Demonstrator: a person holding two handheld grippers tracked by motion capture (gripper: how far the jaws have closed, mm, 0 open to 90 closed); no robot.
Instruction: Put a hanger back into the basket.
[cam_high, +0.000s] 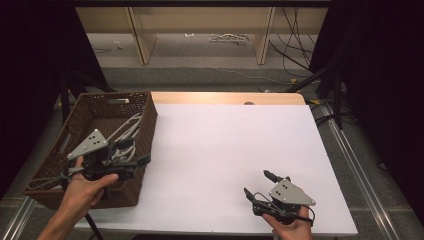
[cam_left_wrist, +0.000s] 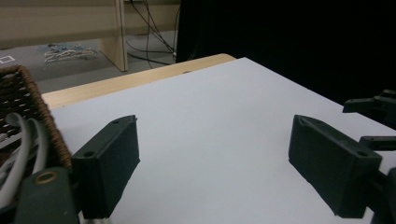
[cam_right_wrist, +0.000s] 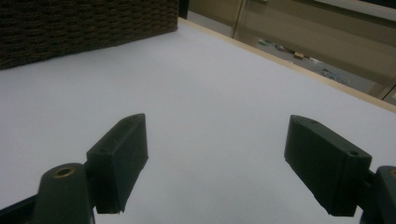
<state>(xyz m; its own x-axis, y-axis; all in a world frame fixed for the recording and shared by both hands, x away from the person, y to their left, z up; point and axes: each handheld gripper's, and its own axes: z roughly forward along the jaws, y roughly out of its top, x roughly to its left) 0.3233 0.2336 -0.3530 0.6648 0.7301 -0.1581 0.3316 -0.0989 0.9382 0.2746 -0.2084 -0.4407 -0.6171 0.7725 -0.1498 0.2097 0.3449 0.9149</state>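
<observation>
- Table (cam_high: 220, 150) with a white top fills the middle of the high view, a strip of pale wood showing along its far edge at 12 o'clock
- Wicker basket (cam_high: 145, 125), dark brown and woven, sits at 9 o'clock on the table's left side; grey cables (cam_high: 131, 125) lie coiled inside it
- Left gripper (cam_left_wrist: 212, 158) is held by the left hand (cam_high: 82, 192) over the basket's near right corner, at about 8 o'clock in the high view; its jaws stand wide apart with nothing between them, white tabletop showing in the gap in the left gripper view
- Basket rim and the grey cables sit at 9 o'clock in the left gripper view, just beside the nearer jaw
- Right gripper (cam_right_wrist: 215, 163) is held by the right hand (cam_high: 292, 227) at 5 o'clock in the high view, low over bare tabletop, well apart from the basket
- Its jaws are likewise spread wide and hold nothing; the basket's woven wall lies at 11 o'clock in the right gripper view
- Floor cables (cam_high: 295, 50) trail beyond the table at 1 o'clock
</observation>
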